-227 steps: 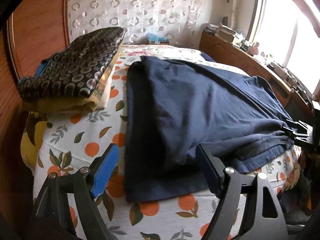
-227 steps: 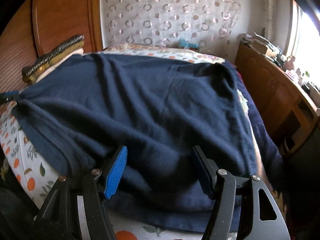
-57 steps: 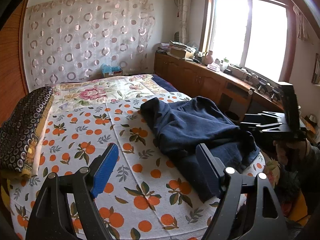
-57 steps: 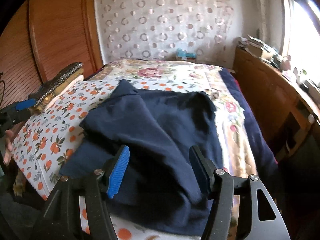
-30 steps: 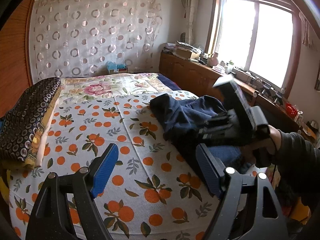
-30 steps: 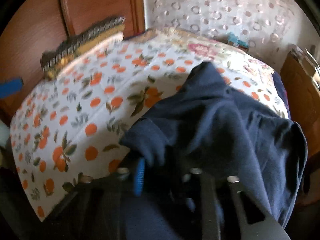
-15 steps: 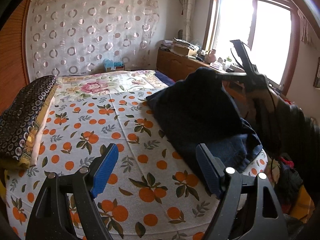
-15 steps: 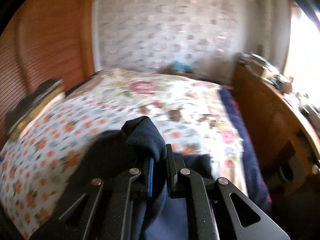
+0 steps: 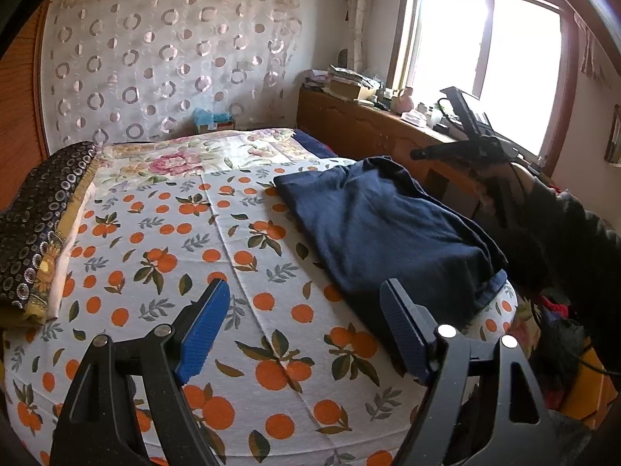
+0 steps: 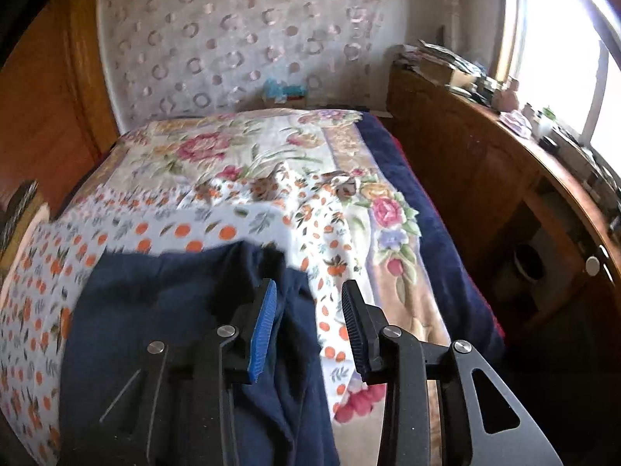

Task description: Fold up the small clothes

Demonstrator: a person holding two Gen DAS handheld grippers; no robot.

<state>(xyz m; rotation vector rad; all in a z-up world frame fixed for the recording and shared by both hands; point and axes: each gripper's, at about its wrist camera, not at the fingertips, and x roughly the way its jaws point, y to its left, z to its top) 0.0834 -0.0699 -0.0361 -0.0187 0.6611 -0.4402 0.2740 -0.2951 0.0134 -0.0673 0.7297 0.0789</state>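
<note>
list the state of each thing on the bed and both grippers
navy blue cloth garment: folded over, lying loose on the bed, held by nothing
left gripper: open, empty, above the orange-print sheet
right gripper: jaws have just been opening, garment released
dark patterned folded blanket: stacked at the bed's edge

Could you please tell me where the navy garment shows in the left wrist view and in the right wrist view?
Left wrist: the navy garment lies right of centre, on the bed's right side.
Right wrist: it fills the lower left, under the right gripper, whose jaws have just been opening, with no cloth pinched.
Shared landmark: the blue box by the curtain.
</note>
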